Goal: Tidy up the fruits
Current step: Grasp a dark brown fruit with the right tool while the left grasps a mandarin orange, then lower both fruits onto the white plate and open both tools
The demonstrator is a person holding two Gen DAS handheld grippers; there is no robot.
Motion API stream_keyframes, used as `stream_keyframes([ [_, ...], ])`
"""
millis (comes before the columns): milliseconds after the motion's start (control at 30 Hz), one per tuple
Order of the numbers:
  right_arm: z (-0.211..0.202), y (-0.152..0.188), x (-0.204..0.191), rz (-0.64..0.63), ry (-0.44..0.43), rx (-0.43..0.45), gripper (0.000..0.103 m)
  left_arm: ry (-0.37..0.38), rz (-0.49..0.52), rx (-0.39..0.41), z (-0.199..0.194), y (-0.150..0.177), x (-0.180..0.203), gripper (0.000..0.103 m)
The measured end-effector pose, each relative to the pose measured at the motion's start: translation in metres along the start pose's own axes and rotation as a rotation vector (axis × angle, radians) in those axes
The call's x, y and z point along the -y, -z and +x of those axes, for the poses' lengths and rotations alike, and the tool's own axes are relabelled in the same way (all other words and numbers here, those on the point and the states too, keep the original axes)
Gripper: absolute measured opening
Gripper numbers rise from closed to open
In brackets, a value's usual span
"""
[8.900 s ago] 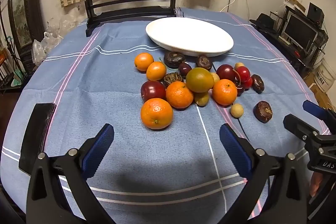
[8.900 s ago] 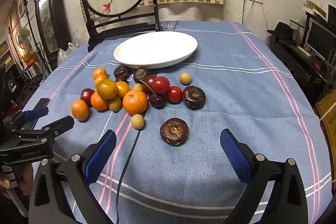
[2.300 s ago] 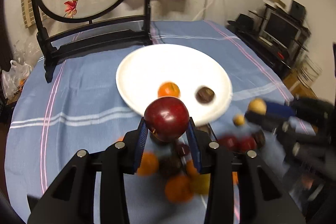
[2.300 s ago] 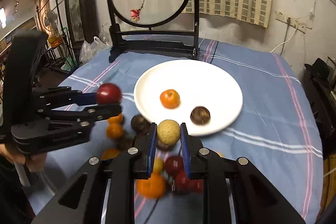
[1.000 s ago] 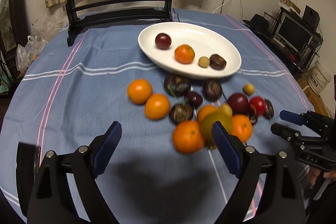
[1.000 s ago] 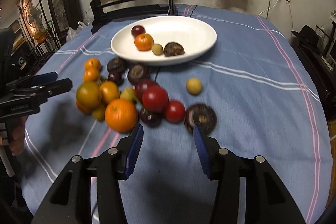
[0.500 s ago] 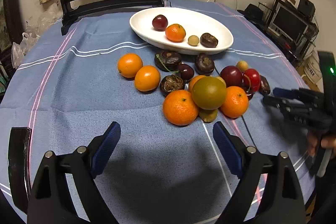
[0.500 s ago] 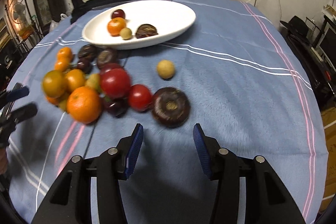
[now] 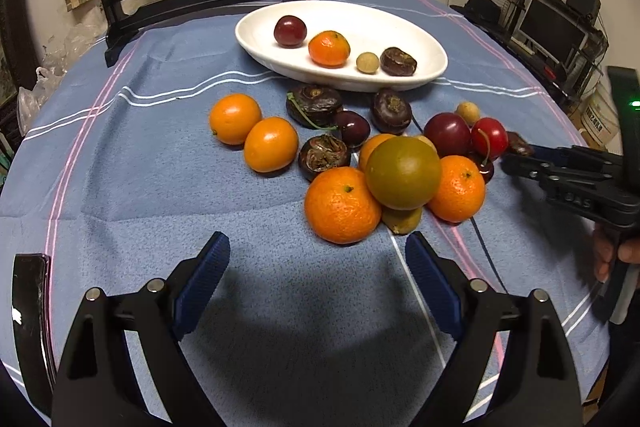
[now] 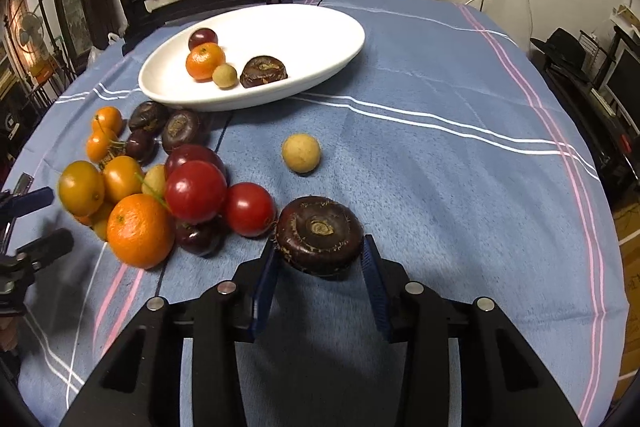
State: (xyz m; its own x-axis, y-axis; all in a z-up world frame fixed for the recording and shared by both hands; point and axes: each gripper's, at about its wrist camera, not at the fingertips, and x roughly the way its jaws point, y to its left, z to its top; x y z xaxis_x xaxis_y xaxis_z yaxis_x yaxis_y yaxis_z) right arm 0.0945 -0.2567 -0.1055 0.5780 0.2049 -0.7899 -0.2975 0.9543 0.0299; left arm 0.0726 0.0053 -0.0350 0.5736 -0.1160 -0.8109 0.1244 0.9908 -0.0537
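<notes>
Beside the pile (image 10: 160,195), bare tablecloth (image 10: 460,187).

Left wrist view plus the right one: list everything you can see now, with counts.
plate: one, white, far middle
plum, mandarin, longan, chestnut: one each, in the plate
loose oranges: five, one half hidden, in the pile
greenish citrus: one, atop the pile
loose chestnuts: three, dark brown, near the plate
red fruits: two, pile's right side
lone longan: one, tan, apart from the pile
tablecloth: blue, striped
left tool: open, empty
right tool: just been closing, pads against the fourth chestnut
</notes>
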Motion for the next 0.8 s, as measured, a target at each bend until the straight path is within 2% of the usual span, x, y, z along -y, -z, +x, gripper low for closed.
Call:
stream_keyframes([
  [133, -0.013, 0.006, 0.003, 0.016, -0.018, 0.023, 0.041, 0.015, 0.043, -0.015, 0.011, -0.003, 0.004, 0.07],
  [233, -0.022, 0.01, 0.004, 0.02, -0.04, 0.04, 0.041, 0.038, 0.037, -0.026, 0.021, -0.008, 0.003, 0.058],
  [333, -0.03, 0.012, 0.0, 0.02, -0.057, 0.054, 0.041, 0.043, 0.059, -0.019, 0.028, -0.014, 0.006, 0.055],
  [367, -0.032, 0.013, -0.001, 0.017, -0.062, 0.06, 0.041, 0.051, 0.067, -0.017, 0.028, -0.015, 0.008, 0.042],
  [567, -0.051, 0.011, -0.01, -0.009, -0.086, 0.105, 0.041, 0.062, 0.084, -0.031, 0.015, -0.01, 0.01, 0.042],
  [800, -0.064, 0.0, -0.015, -0.022, -0.098, 0.15, 0.041, 0.075, 0.096, 0.06, -0.028, -0.02, 0.004, 0.041],
])
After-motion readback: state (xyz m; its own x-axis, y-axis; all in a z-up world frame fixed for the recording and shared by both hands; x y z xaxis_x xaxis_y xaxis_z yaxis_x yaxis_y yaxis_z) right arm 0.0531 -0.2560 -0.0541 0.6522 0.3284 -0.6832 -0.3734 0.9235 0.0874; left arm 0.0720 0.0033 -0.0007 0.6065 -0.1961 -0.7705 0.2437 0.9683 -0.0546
